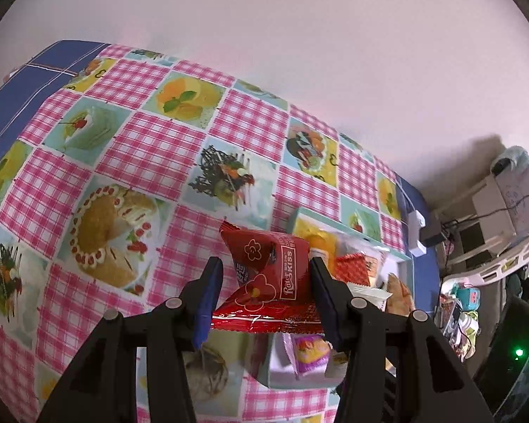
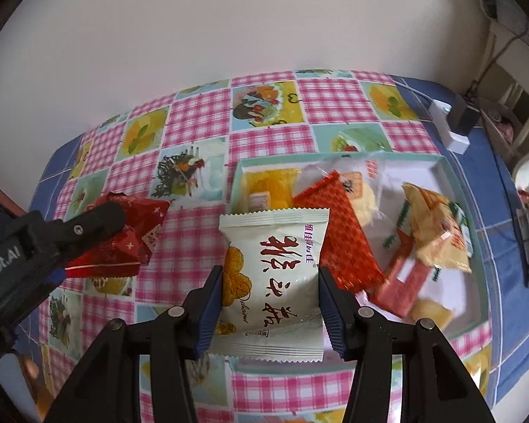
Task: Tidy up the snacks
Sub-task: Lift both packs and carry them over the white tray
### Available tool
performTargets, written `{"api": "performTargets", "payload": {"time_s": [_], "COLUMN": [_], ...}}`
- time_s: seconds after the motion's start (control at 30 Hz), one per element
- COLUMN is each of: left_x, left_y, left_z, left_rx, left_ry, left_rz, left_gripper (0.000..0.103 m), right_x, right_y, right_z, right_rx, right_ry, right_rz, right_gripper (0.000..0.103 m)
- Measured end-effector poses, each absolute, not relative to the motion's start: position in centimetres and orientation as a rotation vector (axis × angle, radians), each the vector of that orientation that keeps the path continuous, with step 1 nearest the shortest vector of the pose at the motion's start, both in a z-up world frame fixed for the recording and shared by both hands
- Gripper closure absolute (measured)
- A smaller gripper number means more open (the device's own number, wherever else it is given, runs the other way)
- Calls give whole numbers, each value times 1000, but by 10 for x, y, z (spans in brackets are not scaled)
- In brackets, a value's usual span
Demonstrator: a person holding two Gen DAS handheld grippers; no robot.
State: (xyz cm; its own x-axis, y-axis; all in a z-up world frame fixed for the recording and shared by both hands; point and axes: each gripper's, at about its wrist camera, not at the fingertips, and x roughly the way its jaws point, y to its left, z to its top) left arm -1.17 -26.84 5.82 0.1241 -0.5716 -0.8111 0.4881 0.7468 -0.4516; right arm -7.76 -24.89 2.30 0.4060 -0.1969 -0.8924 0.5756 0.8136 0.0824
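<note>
My left gripper (image 1: 266,268) is shut on a red snack packet (image 1: 268,275) and holds it above the tablecloth, just left of the tray. It also shows in the right wrist view (image 2: 102,222) with the red packet (image 2: 130,236). My right gripper (image 2: 269,275) is shut on a white snack packet (image 2: 271,275) with red characters, held over the near left part of the pale green tray (image 2: 472,232). The tray holds several snacks: a yellow one (image 2: 271,179), an orange-red packet (image 2: 342,232) and a yellow-beige packet (image 2: 437,225).
The table has a pink checked cloth (image 1: 151,148) with food pictures over a blue cloth. A white power adapter (image 2: 448,123) lies at the table's far right edge. Shelves and clutter (image 1: 493,239) stand to the right of the table.
</note>
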Motion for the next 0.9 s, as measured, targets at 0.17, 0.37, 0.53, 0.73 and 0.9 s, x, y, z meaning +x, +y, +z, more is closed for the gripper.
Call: {"api": "performTargets", "payload": {"time_s": [0.17, 0.37, 0.53, 0.73, 0.9], "left_x": [-34, -62, -82, -97, -107], "left_y": [-272, -285, -300, -314, -325], "left_z": [62, 60, 57, 48, 43], "left_rx": [-59, -9, 34, 64, 98], "left_ry": [1219, 1236, 1251, 1287, 1298], "left_rz": [-818, -885, -934, -977, -1001], "left_gripper": [51, 51, 51, 51, 51], "right_x": [-104, -136, -154, -170, -176], "right_y": [-261, -284, -300, -320, -330], "right_z": [20, 12, 8, 0, -8], "right_rx": [452, 518, 565, 613, 645], "right_ry": [1036, 1031, 1020, 1025, 1038], "right_rz": [-535, -599, -634, -679, -685], "right_gripper": [49, 49, 49, 49, 48]}}
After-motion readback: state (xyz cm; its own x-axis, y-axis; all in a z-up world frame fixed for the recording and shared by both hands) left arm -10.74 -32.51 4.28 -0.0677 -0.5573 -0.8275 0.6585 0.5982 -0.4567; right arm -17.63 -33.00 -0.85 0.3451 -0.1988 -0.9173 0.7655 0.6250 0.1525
